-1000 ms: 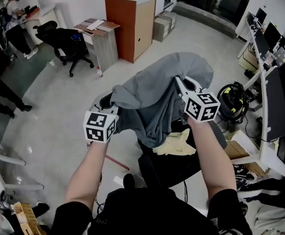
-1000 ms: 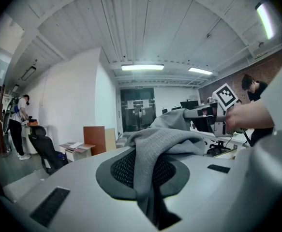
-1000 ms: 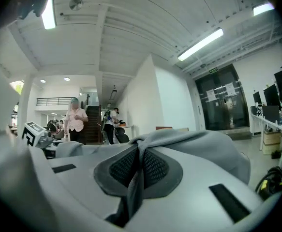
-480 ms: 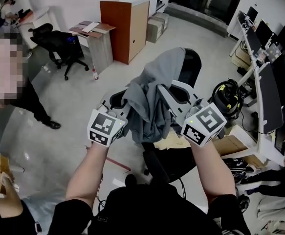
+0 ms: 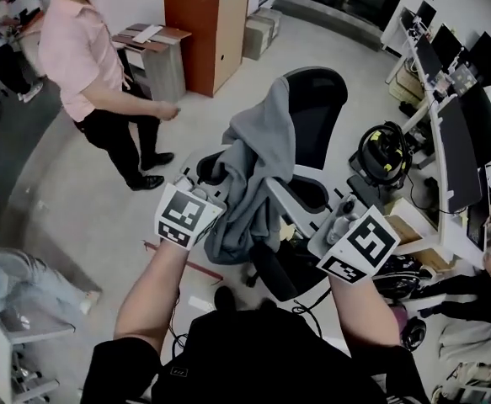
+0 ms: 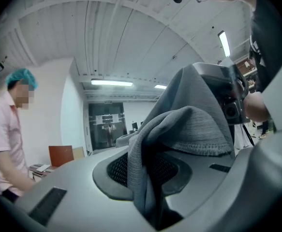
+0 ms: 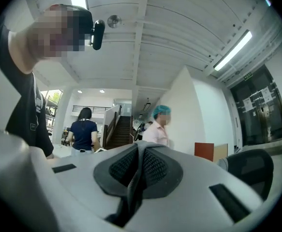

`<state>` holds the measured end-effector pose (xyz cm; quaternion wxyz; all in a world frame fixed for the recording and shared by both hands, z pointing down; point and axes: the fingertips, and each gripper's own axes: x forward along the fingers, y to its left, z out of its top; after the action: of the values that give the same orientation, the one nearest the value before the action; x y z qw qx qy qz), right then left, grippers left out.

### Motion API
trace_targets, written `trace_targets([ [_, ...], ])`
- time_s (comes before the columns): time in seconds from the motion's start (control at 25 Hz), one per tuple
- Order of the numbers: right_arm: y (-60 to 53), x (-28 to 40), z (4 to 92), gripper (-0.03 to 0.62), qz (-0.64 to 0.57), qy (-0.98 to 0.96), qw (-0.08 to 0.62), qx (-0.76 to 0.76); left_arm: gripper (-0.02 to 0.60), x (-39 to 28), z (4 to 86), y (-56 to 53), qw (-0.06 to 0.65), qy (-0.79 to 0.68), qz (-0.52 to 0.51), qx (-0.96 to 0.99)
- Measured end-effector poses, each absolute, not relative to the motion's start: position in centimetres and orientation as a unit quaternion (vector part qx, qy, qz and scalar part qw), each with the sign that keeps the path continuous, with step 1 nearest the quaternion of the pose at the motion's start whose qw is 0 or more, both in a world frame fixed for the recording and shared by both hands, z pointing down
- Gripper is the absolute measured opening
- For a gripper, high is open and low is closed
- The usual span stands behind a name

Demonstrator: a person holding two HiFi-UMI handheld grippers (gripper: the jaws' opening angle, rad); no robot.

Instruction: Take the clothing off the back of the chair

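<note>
A grey garment (image 5: 258,154) hangs bunched in front of a black office chair (image 5: 317,99). Its top lies against the left edge of the bare backrest; whether it still rests there I cannot tell. My left gripper (image 5: 220,175) holds a thick fold of the cloth at its lower left. The jaws are opening, and the fold (image 6: 179,129) still sits pinched between the pads of the left gripper (image 6: 145,178). My right gripper (image 5: 280,190) reaches in from the right. In its own view the right gripper (image 7: 137,170) is shut on a thin grey strip (image 7: 133,178).
A person in a pink shirt (image 5: 93,57) stands at the left, near a wooden cabinet (image 5: 207,32). A black-and-yellow vacuum (image 5: 388,154) and a desk with monitors (image 5: 451,141) stand at the right. Another person's legs (image 5: 18,284) show at the lower left.
The garment has come off most of the backrest, which now shows bare. My right gripper has drawn back toward me and lower right. A person in pink has walked in at the left.
</note>
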<state>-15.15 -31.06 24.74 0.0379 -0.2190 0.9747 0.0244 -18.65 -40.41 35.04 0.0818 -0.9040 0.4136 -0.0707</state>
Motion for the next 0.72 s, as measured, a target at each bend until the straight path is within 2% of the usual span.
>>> trace_targets([
  [0.28, -26.6, -12.5, 25.8, 0.018, 0.007, 0.982, 0.051, -0.184, 0.090, -18.1, 36.0, -37.1, 0.078, 0.452, -0.087, -0.884],
  [0.36, -25.0, -10.9, 26.2, 0.018, -0.002, 0.983, 0.053, -0.174, 0.120, -17.3, 36.4, -35.9, 0.077, 0.472, -0.098, -0.873],
  [0.48, -22.1, -8.2, 26.5, 0.018, -0.003, 0.987, 0.052, -0.153, 0.218, -15.4, 36.7, -34.0, 0.083, 0.499, -0.111, -0.855],
  [0.56, -19.7, -6.4, 26.6, 0.018, 0.007, 0.989, 0.048, -0.138, 0.246, -13.2, 37.0, -32.3, 0.087, 0.500, -0.124, -0.853],
  [0.68, -16.1, -3.0, 27.0, 0.018, 0.020, 0.992, 0.042, -0.119, 0.239, -8.7, 38.0, -29.3, 0.086, 0.482, -0.143, -0.860],
  [0.72, -15.0, -1.7, 27.1, 0.018, 0.021, 0.992, 0.041, -0.114, 0.180, -7.1, 38.4, -28.2, 0.085, 0.476, -0.149, -0.862],
])
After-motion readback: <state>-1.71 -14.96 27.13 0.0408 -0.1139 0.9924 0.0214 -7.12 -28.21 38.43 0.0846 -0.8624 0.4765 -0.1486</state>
